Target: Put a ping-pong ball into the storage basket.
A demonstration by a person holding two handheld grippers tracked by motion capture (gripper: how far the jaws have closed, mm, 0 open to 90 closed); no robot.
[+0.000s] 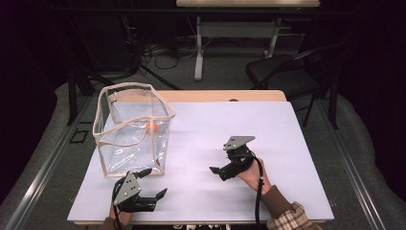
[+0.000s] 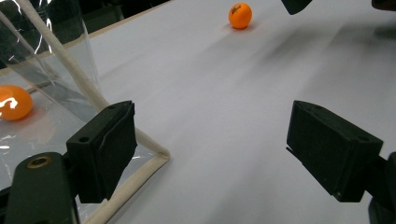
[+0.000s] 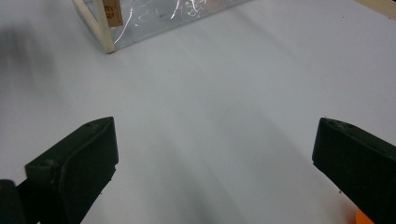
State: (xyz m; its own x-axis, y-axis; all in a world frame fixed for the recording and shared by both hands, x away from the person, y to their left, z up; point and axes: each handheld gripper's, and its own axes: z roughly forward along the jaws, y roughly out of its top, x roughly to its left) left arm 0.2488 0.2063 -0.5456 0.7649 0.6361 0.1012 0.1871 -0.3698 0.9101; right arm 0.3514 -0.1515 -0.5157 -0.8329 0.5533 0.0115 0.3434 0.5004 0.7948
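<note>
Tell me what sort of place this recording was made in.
Probably a lab or workshop set up for recording: a white-topped table in a dark room, cables on the floor behind, a folding chair nearby.

The left gripper sits at the lower left of the high view, its jaws spread wide. The right gripper lies near the lower centre, held in the right hand, jaws likewise wide apart and pointing left.

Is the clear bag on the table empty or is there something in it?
Not empty. The clear bag stands upright with its top open, and one orange ball lies inside on its bottom, seen through the wall in the left gripper view.
</note>
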